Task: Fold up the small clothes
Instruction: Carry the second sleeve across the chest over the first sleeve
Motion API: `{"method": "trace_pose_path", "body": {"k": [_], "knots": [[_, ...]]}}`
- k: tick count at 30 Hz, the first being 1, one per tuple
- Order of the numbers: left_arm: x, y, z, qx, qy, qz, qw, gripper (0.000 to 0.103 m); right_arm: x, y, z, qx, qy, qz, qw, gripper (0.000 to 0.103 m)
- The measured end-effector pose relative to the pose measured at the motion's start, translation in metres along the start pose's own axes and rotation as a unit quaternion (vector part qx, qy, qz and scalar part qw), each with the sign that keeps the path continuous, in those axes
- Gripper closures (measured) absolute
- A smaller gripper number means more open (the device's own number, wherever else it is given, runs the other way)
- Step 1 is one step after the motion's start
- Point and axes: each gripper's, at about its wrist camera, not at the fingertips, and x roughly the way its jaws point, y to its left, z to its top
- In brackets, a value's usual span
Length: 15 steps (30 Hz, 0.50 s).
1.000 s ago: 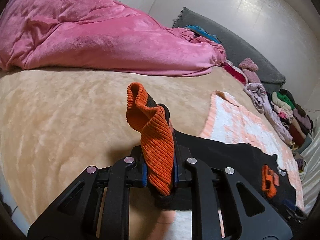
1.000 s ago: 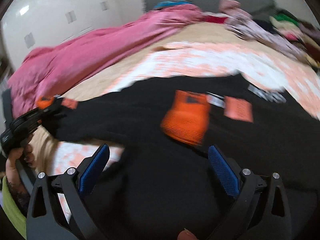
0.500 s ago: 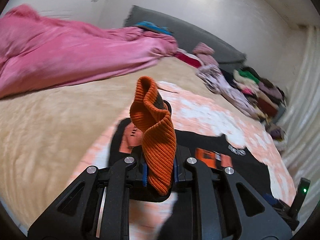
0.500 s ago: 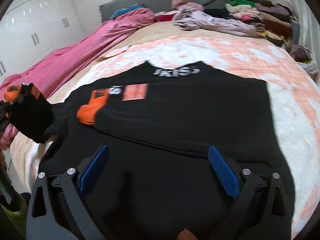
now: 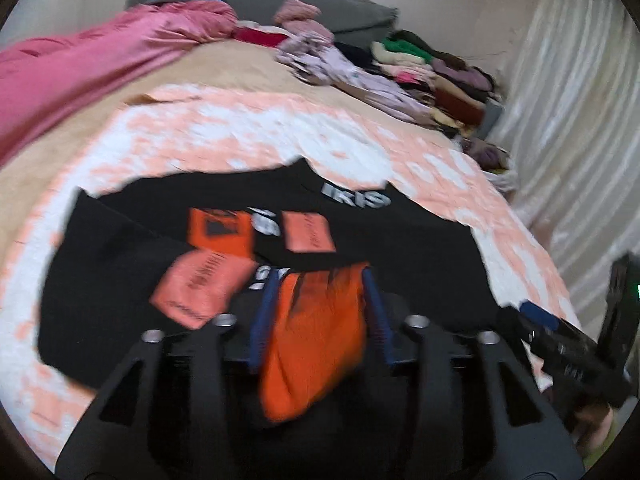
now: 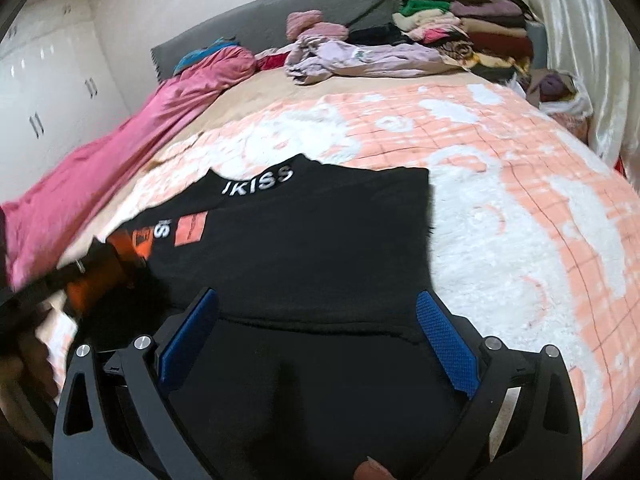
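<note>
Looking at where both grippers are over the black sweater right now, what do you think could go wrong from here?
1. The left gripper jaws are opening with the orange ribbed cuff between them; the sleeve may drop unevenly across the black sweater with orange patches.
2. The open right gripper holds nothing, so the fold could slide on the fluffy pink-and-white blanket.
</note>
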Motion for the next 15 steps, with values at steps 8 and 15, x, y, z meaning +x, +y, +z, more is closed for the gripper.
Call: {"method": "trace_pose_path", "body": {"k": [8, 15], "knots": [[-0.031, 0.042, 0.013, -0.034, -0.072, 0.069, 0.9945, 0.062, 0.014, 0.028, -0.002, -0.012, 0.027, 0.034, 0.999, 0.005], [-0.049, 0.099, 0.013, -0.069, -0.104, 0.164, 0.9786, 0.057, 0.041, 0.100, -0.013, -0.037, 0.070, 0.105, 0.991, 0.005]]}}
